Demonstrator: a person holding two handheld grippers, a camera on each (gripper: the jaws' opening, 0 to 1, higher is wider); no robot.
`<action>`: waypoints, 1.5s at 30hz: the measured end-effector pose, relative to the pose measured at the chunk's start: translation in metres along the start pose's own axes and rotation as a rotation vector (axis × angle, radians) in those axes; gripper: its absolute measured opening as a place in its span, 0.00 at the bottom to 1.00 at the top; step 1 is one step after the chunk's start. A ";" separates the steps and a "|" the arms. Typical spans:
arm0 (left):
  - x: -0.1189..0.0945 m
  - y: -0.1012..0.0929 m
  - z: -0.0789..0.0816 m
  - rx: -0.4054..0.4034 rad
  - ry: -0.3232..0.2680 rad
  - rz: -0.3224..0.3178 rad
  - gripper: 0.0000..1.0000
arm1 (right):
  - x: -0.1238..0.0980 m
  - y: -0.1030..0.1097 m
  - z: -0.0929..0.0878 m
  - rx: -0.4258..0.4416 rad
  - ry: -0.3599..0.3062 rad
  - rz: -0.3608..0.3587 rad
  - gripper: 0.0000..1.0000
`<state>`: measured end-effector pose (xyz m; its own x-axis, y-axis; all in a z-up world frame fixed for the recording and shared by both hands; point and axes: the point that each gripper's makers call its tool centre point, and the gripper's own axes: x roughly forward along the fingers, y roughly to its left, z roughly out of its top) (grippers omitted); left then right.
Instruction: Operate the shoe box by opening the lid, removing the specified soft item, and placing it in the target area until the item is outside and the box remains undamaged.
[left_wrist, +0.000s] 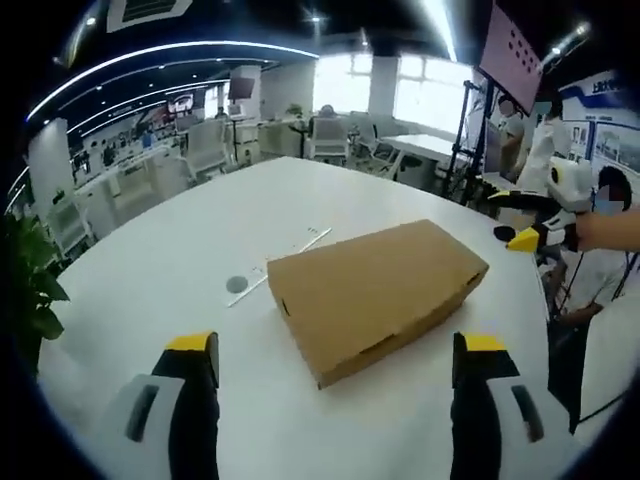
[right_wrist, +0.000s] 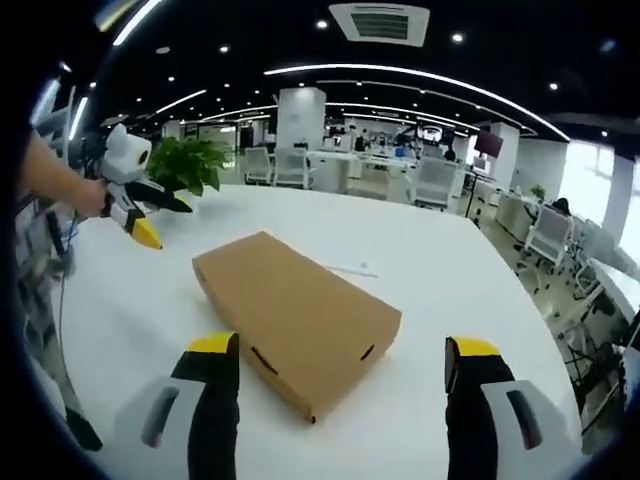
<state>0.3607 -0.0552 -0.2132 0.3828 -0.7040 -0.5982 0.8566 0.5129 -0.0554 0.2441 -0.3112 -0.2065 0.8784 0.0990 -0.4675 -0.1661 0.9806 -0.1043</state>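
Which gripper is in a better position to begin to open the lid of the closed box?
Probably the right gripper: the cardboard box reaches down between its open jaws. The left gripper is open too, slightly farther back.

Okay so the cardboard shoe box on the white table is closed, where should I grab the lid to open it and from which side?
Grip the lid's front lip on the long side of the shoe box that shows two small slots, probably the opening edge. Come in low from that side with the right gripper, whose open jaws already face it, and lift upward. The box lies flat on the table, so the left gripper could steady the base.
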 end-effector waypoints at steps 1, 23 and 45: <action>0.002 0.000 -0.001 0.021 0.010 0.000 0.99 | 0.002 0.000 0.002 -0.008 -0.005 0.004 0.88; 0.037 0.000 -0.026 0.028 0.089 0.029 0.93 | 0.044 0.028 -0.025 -0.052 0.083 0.126 0.95; 0.078 0.003 -0.029 0.030 0.157 -0.061 0.99 | 0.078 0.024 -0.048 -0.028 0.172 0.085 1.00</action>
<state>0.3826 -0.0940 -0.2834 0.2729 -0.6465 -0.7125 0.8876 0.4548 -0.0727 0.2872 -0.2884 -0.2879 0.7715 0.1485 -0.6187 -0.2509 0.9646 -0.0813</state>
